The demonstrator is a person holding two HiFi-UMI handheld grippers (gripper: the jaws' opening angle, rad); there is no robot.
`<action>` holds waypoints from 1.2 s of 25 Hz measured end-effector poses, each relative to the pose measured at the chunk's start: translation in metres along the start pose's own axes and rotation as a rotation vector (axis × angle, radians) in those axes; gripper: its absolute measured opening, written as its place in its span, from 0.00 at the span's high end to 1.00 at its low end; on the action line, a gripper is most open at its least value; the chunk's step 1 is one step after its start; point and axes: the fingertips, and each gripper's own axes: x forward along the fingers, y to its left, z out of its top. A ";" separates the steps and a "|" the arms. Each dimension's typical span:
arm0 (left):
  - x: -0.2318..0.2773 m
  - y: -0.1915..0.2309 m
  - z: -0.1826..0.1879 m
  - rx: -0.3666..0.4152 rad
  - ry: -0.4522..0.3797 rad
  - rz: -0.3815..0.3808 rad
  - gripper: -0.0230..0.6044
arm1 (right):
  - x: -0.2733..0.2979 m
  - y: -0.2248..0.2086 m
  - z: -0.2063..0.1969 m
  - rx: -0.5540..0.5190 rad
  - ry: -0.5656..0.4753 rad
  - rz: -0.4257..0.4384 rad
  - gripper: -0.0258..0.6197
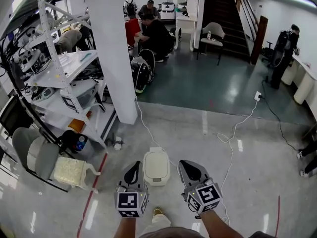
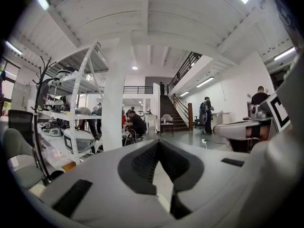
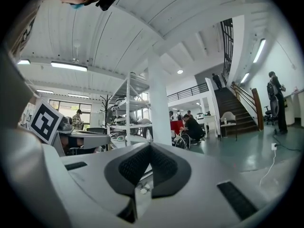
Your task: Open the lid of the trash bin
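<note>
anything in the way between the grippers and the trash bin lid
Nothing visible does. The trash bin stands right between the left gripper and right gripper, lid down; a white cable lies beyond it.

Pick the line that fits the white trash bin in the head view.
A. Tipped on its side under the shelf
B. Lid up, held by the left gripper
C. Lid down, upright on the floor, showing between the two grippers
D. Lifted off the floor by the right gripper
C: the trash bin stands upright with its lid down, between the left gripper and the right gripper, both shut and empty.
</note>
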 end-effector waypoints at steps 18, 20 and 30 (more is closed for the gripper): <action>0.077 0.036 0.008 0.021 -0.021 -0.107 0.98 | 0.069 -0.034 0.018 -0.030 -0.023 -0.108 0.91; 0.084 0.038 0.009 0.023 -0.025 -0.112 0.98 | 0.073 -0.037 0.019 -0.033 -0.026 -0.110 0.91; 0.121 0.039 0.003 -0.007 0.002 -0.136 0.98 | 0.100 -0.057 0.011 -0.016 -0.007 -0.102 0.91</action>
